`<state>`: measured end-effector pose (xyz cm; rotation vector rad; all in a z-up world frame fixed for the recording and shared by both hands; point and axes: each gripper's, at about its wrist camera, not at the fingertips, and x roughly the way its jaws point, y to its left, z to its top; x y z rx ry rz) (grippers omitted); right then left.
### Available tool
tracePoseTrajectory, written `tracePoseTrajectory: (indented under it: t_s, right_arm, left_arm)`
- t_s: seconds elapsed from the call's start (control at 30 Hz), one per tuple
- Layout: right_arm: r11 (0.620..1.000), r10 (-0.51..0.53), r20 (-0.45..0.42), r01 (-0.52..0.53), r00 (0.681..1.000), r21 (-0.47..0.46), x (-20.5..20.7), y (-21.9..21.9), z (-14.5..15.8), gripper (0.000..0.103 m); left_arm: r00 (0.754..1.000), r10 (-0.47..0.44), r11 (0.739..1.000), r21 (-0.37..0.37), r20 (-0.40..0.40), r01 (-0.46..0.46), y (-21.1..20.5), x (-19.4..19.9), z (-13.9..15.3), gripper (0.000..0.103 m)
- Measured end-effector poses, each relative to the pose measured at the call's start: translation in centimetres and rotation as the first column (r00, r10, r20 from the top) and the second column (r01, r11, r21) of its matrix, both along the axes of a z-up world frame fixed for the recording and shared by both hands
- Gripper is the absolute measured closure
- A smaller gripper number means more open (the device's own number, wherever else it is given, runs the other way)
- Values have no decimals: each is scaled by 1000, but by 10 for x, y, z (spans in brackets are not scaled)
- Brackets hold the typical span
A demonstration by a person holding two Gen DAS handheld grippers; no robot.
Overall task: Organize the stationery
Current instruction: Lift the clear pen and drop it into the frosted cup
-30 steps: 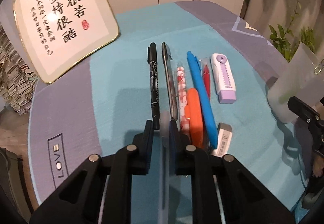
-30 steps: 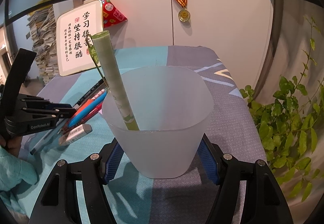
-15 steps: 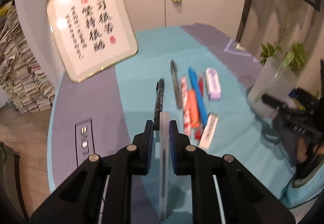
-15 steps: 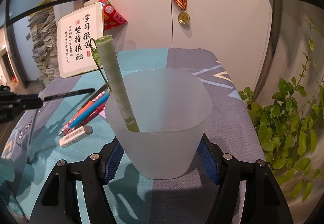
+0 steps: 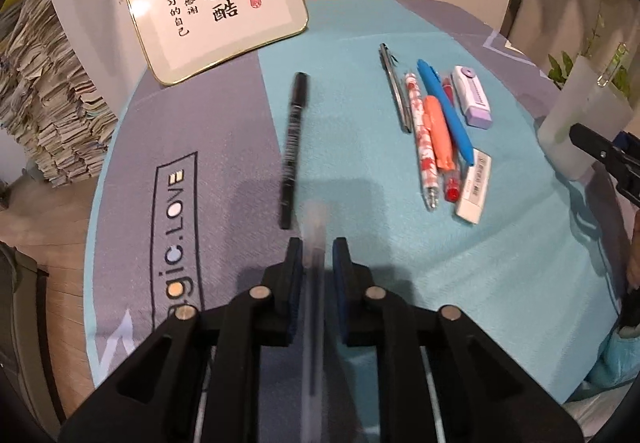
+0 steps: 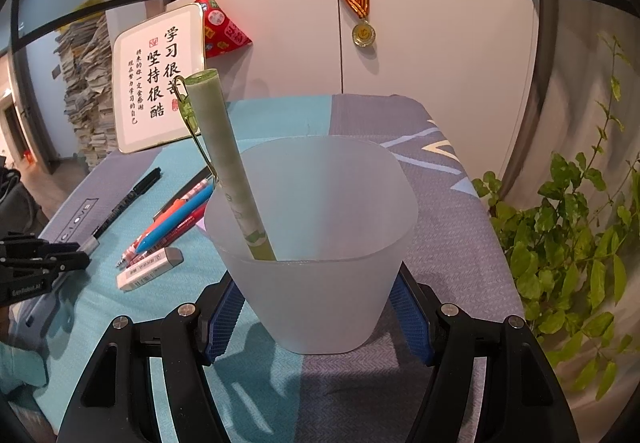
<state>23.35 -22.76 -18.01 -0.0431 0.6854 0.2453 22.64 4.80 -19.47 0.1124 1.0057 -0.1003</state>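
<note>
Left hand-held gripper [image 5: 316, 255] clenched on a clear pen [image 5: 313, 323], ready to drop in; right hand-held gripper [image 6: 316, 313] grasps the cup [image 6: 312, 243], steadying it on the desk [image 5: 440, 263].

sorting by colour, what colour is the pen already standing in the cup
Pale green, with a green clip; clearest in the right wrist view, leaning in the frosted cup.
</note>
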Motion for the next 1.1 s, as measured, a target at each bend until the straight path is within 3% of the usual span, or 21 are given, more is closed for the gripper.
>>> tracePoseTrajectory:
  t_s: [0.17,0.33,0.5,0.7,0.93,1.1]
  right_arm:
    - [1000,0,-3,0,1000,-1,0,0,0,33]
    - [1000,1,-2,-1,1000,0,1,0,-1,33]
    - [1000,0,1,0,1000,1,0,0,-1,33]
    - [1000,1,5,-1,1000,2,-1,1,-1,33]
    - [1000,2,4,-2,1000,3,-2,1,0,33]
    - [1000,2,3,-2,1000,5,-2,1,0,33]
  left_arm:
    - [1000,-10,1000,-30,11,11,-7,2,8,96]
    - [990,-18,997,-73,137,28,-14,-3,51,96]
    - [954,-62,991,-96,294,94,-33,-20,101,96]
    - [890,-103,965,-171,444,197,-66,-30,146,96]
    - [839,-121,929,-238,530,284,-105,-31,177,96]
    - [824,-152,901,-267,546,343,-128,-29,188,96]
